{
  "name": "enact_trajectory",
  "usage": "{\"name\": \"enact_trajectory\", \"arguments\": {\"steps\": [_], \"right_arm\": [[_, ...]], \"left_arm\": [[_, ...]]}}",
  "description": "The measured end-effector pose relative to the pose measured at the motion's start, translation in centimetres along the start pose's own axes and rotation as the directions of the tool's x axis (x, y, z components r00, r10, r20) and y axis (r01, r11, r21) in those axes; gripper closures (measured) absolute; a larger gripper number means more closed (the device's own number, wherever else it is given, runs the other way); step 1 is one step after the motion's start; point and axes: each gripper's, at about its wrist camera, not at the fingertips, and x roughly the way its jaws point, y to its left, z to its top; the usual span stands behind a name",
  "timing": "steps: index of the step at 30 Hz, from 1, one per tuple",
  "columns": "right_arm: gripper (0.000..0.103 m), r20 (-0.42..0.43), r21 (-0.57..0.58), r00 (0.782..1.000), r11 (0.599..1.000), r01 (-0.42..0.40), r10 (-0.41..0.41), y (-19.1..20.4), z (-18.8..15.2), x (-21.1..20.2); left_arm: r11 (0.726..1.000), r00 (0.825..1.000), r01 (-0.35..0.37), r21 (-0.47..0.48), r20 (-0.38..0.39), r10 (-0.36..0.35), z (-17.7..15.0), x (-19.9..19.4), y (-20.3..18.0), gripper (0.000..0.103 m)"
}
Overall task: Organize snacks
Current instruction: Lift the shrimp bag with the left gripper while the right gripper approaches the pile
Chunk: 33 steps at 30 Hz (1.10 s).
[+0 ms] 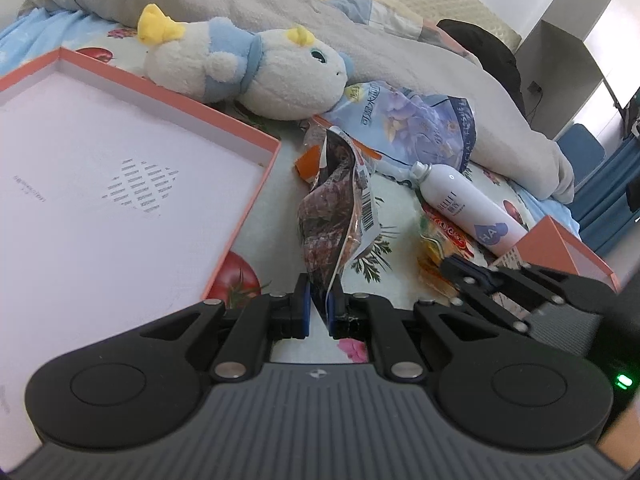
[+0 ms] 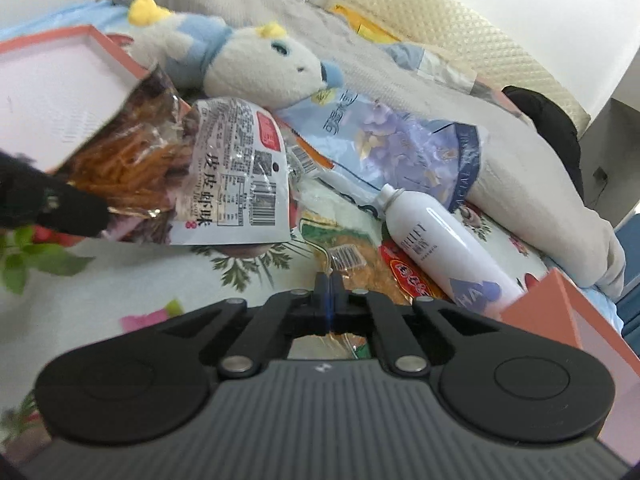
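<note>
A brown snack bag [image 1: 328, 208] with a white barcoded back [image 2: 232, 168] hangs above the flowered bedsheet, and my left gripper [image 1: 319, 296] is shut on its lower edge. The right wrist view shows that gripper as a black shape [image 2: 52, 208] at the left. My right gripper [image 2: 328, 280] is shut, its tips on the near edge of a clear yellow snack bag [image 2: 360, 264] lying on the sheet. In the left wrist view the right gripper [image 1: 452, 270] sits low on that yellow bag [image 1: 440, 236].
An open pink-rimmed white box [image 1: 160, 84] lies at the left. A second orange box [image 1: 560, 240] stands at the right. Behind the snacks are a blue bag [image 1: 420, 128], a white bottle [image 1: 472, 208], a plush toy [image 1: 260, 76] and a grey blanket [image 1: 400, 52].
</note>
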Motion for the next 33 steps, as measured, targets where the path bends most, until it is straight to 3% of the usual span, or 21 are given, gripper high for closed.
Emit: {"name": "enact_trajectory", "arguments": {"steps": [4, 9, 14, 25, 28, 33], "right_arm": [[0.100, 0.011, 0.026, 0.999, 0.999, -0.030, 0.030, 0.0, -1.3, -3.5], [0.100, 0.025, 0.067, 0.998, 0.996, -0.052, 0.050, 0.0, -2.7, -7.4], [0.100, 0.025, 0.088, 0.998, 0.994, -0.062, 0.060, 0.3, -3.8, -10.2], [0.100, 0.046, 0.125, 0.997, 0.990, -0.068, 0.063, 0.3, -4.7, -12.3], [0.100, 0.054, 0.133, 0.996, 0.988, -0.075, 0.068, 0.1, -4.8, -12.4], [0.100, 0.061, 0.156, 0.995, 0.984, -0.088, 0.079, -0.3, -4.9, -12.4]], "left_arm": [[0.999, 1.000, -0.022, 0.034, -0.009, 0.022, -1.1, -1.4, -0.7, 0.094], [0.999, 0.999, -0.036, -0.036, -0.032, 0.035, -2.3, -3.3, -0.8, 0.094], [0.999, 0.998, -0.032, -0.005, -0.054, 0.032, -3.5, -5.0, -2.0, 0.094], [0.997, 0.988, -0.077, 0.018, -0.134, 0.078, -5.6, -7.1, -2.5, 0.094], [0.997, 0.986, -0.070, -0.022, -0.152, 0.066, -5.8, -7.2, -2.1, 0.093], [0.998, 0.980, -0.068, 0.004, -0.186, 0.068, -5.9, -7.3, -2.9, 0.093]]}}
